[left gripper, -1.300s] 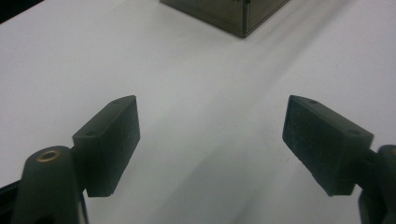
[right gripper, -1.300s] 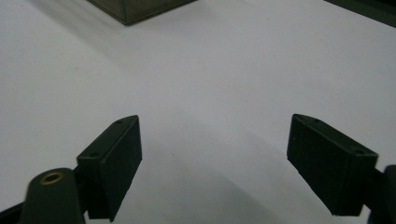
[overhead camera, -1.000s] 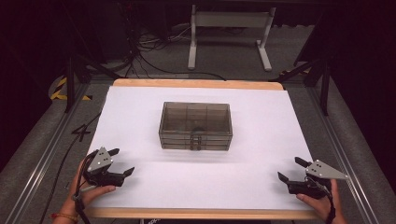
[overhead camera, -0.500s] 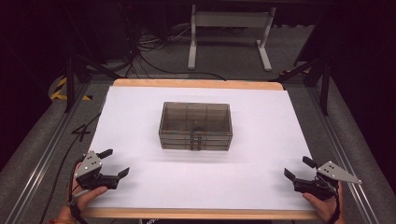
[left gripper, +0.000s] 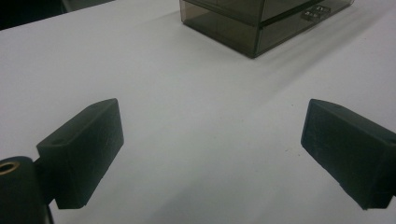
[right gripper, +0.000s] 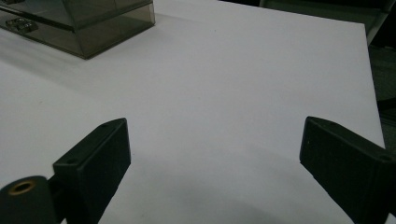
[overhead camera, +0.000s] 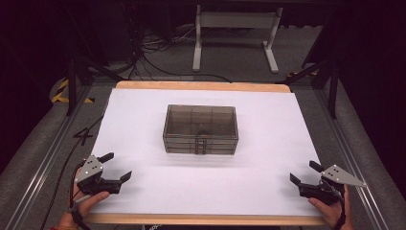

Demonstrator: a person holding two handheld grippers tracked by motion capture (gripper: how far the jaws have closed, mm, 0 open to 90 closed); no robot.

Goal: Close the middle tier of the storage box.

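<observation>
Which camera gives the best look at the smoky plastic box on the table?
The high view: the whole smoky plastic box shows, lid, dividers and front latches. The left gripper view catches one near corner at its top edge; the right gripper view catches another corner.

Clearance: one obstacle at table centre

The smoked plastic box (overhead camera: pixel 200 129) stands alone mid-sheet on the white table (overhead camera: pixel 143 110). From the left gripper (overhead camera: pixel 116 167) it lies at 1 o'clock, from the right gripper (overhead camera: pixel 303 173) at 11 o'clock; bare sheet surrounds it on every side.
</observation>
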